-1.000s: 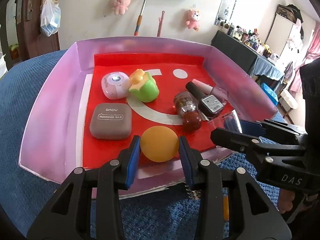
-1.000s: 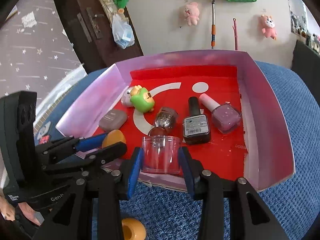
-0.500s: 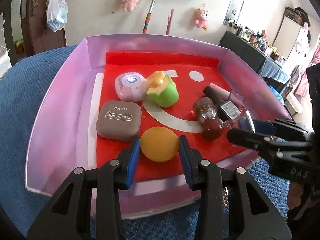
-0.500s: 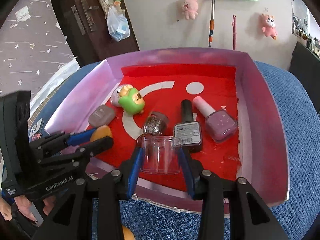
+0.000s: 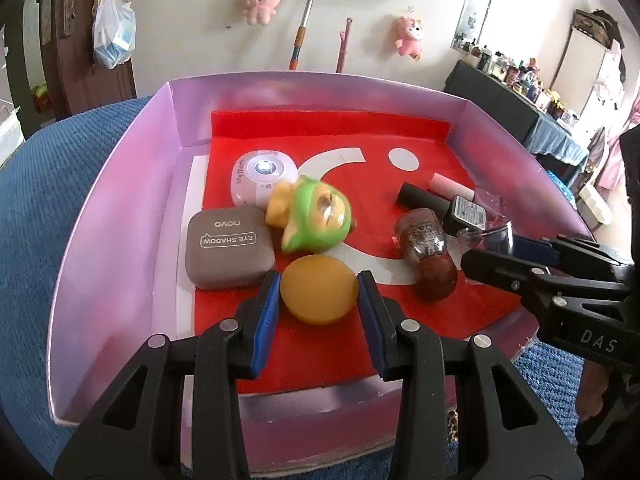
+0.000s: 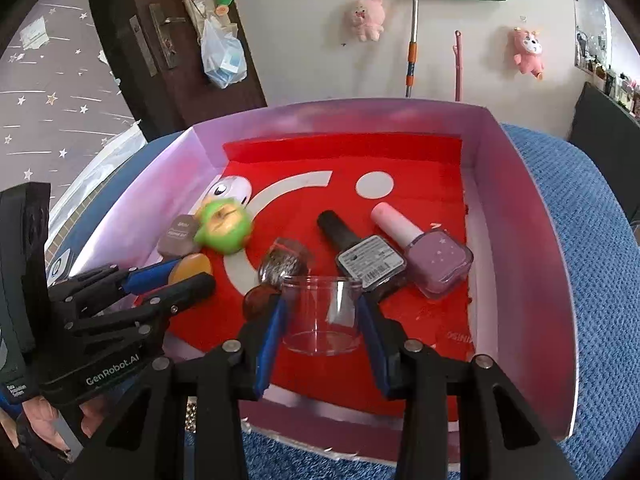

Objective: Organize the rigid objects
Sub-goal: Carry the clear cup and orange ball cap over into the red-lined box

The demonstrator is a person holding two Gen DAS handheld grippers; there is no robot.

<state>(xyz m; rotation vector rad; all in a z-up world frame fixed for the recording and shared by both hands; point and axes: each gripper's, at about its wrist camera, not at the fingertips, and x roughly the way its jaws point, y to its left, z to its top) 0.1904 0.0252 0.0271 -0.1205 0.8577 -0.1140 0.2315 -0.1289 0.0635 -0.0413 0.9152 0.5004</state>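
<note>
Carrying two small pieces over the pink box [image 5: 120, 208]; each claw is clamped on its own load.
Left claw [image 5: 318, 294] pinches the orange ball [image 5: 318, 294] across its middle, smooth and apt to squirt out; right claw [image 6: 322, 312] squeezes the clear jar [image 6: 322, 312] by its thin, slick walls, probably light, just above the red floor.

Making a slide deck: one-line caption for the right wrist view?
Right gripper holds clear jar over the red-lined box, beside nail polish bottles.

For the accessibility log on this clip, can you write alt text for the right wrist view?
The right gripper holds a clear round plastic jar between its jaws, over the red floor of a pink-walled cardboard tray. Behind it lie a lilac nail polish bottle, a black labelled bottle and a green round toy. At left, the left gripper holds an orange ball.
</note>
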